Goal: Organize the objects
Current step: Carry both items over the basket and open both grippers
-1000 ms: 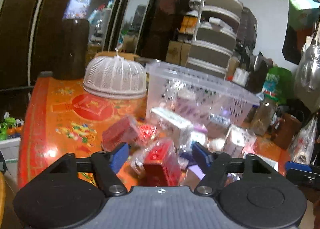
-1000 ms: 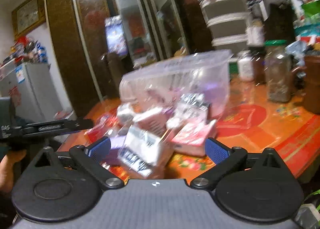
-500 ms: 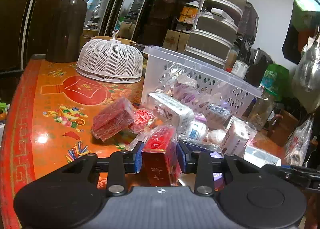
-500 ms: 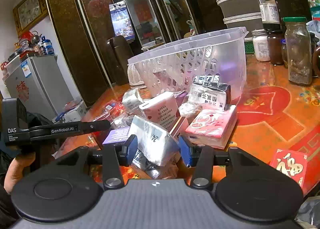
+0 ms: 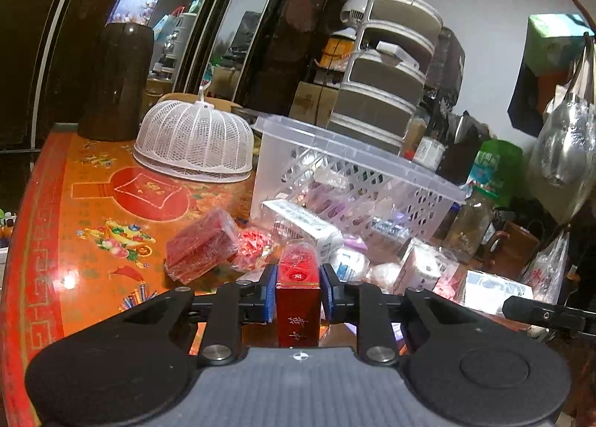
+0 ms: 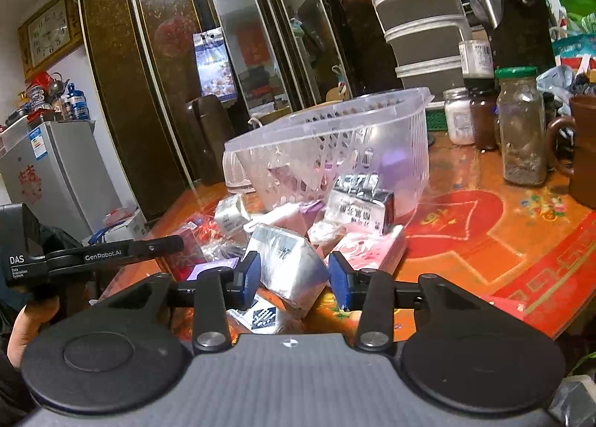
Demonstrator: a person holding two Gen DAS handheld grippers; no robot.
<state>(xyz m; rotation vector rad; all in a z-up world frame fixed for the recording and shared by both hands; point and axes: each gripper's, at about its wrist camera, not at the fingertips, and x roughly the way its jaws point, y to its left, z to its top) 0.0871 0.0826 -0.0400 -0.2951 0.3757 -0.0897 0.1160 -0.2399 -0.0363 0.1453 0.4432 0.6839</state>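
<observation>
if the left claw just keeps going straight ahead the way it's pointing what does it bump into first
Probably the white box lying just beyond the red box that the left claw grips, with the clear basket behind it; depth is hard to judge.

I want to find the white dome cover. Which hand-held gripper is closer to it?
Left. The left hand-held gripper faces the white dome cover across open tabletop. The right hand-held gripper sits beyond the clear basket, which mostly hides it.

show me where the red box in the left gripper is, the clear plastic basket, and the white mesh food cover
red box (image 5: 298,300): left wrist view, front face between the blue pads.
clear plastic basket (image 5: 357,151): left wrist view, near rim.
white mesh food cover (image 5: 193,136): left wrist view, middle of the dome.
</observation>
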